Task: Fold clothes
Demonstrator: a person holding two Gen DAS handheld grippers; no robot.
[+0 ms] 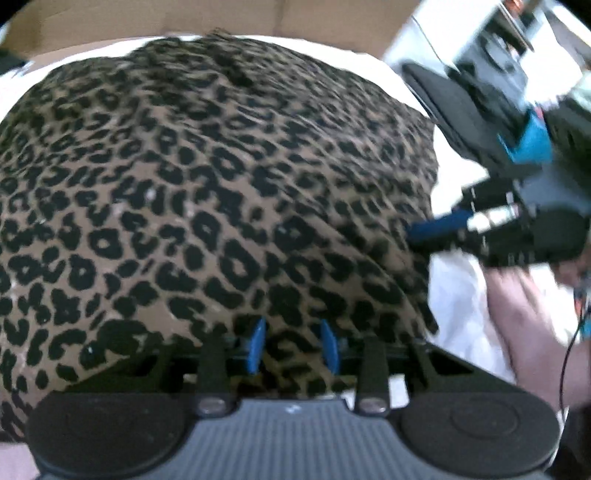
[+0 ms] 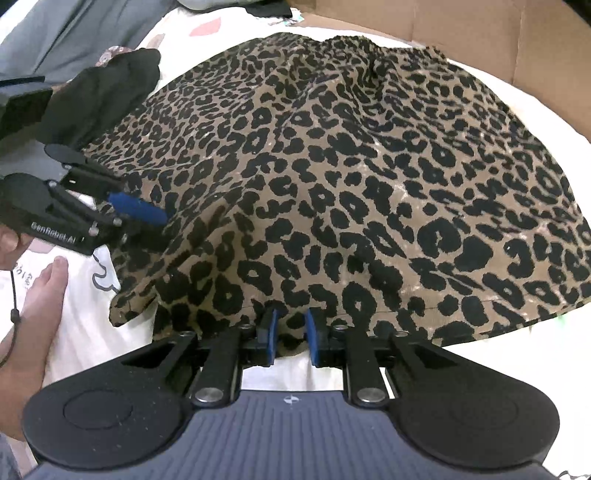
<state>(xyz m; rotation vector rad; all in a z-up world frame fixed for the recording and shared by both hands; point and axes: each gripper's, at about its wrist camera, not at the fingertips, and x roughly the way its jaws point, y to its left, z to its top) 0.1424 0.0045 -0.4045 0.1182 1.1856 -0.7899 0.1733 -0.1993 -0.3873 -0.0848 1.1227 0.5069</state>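
A leopard-print garment [image 1: 207, 192] lies spread over a white sheet; it also fills the right wrist view [image 2: 351, 177]. My left gripper [image 1: 293, 345] has its blue pads close together with the garment's near hem bunched between them. From the right wrist view it shows at the left [image 2: 147, 218], at the garment's left edge. My right gripper [image 2: 290, 336] holds the near hem between its blue pads. In the left wrist view it shows at the right [image 1: 436, 229], blurred, at the garment's right edge.
A white printed sheet [image 2: 92, 314] covers the surface. Brown cardboard [image 2: 480, 33] stands along the far side. A dark garment [image 2: 99, 96] and grey cloth [image 2: 74, 29] lie at the far left. A bare hand [image 2: 33, 295] holds the left gripper.
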